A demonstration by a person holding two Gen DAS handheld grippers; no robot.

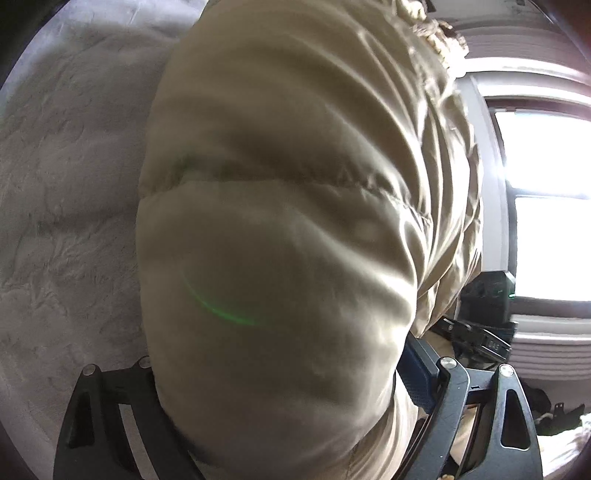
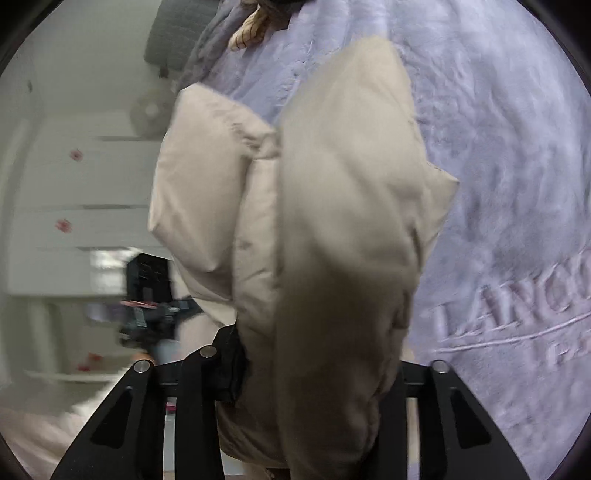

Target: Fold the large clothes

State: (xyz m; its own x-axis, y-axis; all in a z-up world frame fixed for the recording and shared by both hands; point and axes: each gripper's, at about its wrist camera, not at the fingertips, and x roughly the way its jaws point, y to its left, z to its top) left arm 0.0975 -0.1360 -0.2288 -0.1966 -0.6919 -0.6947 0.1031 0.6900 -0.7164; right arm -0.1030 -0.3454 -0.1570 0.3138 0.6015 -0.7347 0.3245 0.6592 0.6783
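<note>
While both grippers were raised over the plush grey blanket [image 2: 498, 155], each had a thick fold of the beige puffer coat [image 1: 280, 206] pinched between its fingers, and the coat ran straight forward from both cameras, filling the middle of each view. At the left gripper [image 1: 280, 398] the padded bulk rose directly from between the fingers, which stood fairly wide apart around it, the blue pad of one finger [image 1: 419, 376] pressed against the fabric; the coat's long axis ran away from the fingers toward the top of the view, ending at a fur-trimmed edge [image 1: 432, 33] at the far end. At the right gripper [image 2: 306, 384] the fingers were likewise closed on a thick bunch, and the coat stretched forward from them as two hanging lobes, with the blanket just behind. Neither hand looked nearer to the coat than the other, since both already held it; by my judgement, the coming move depended on bringing the two held ends together or laying them down along that forward axis onto the blanket
</note>
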